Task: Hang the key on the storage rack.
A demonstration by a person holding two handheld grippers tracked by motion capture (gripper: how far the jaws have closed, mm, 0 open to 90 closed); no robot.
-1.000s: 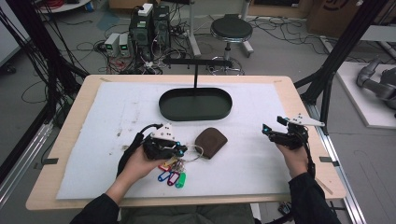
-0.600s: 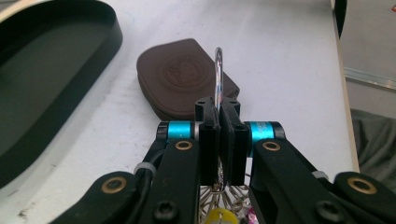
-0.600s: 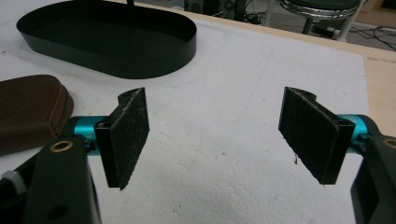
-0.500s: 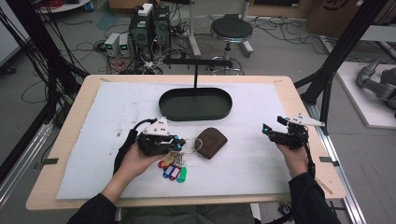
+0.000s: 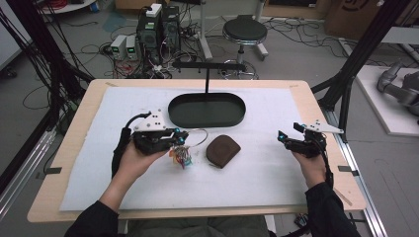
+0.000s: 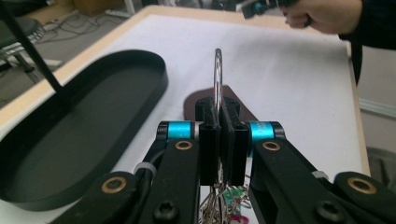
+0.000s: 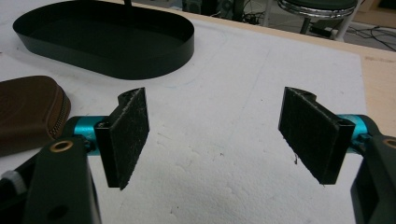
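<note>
Left gripper (image 5: 184,139): fingers clenched on the thin metal key ring (image 6: 217,77), which stands edge-on between the pads.
Key bunch (image 5: 181,156): hangs below the left fingers, raised off the white mat (image 5: 257,177), near the counter's middle.
Right gripper (image 7: 219,140): fingers released wide, nothing between them, low over the mat at 3 o'clock.
Brown pouch (image 5: 223,150): lies flat on the mat just at 3 o'clock of the keys.
Black tray (image 5: 206,109): at 12 o'clock, with an upright post.
Handling: the ring looks stiff, light and slippery; the dangling keys will likely swing and shift weight. Gripping the ring wire itself, squarely across the pads, seems the surest hold.
</note>
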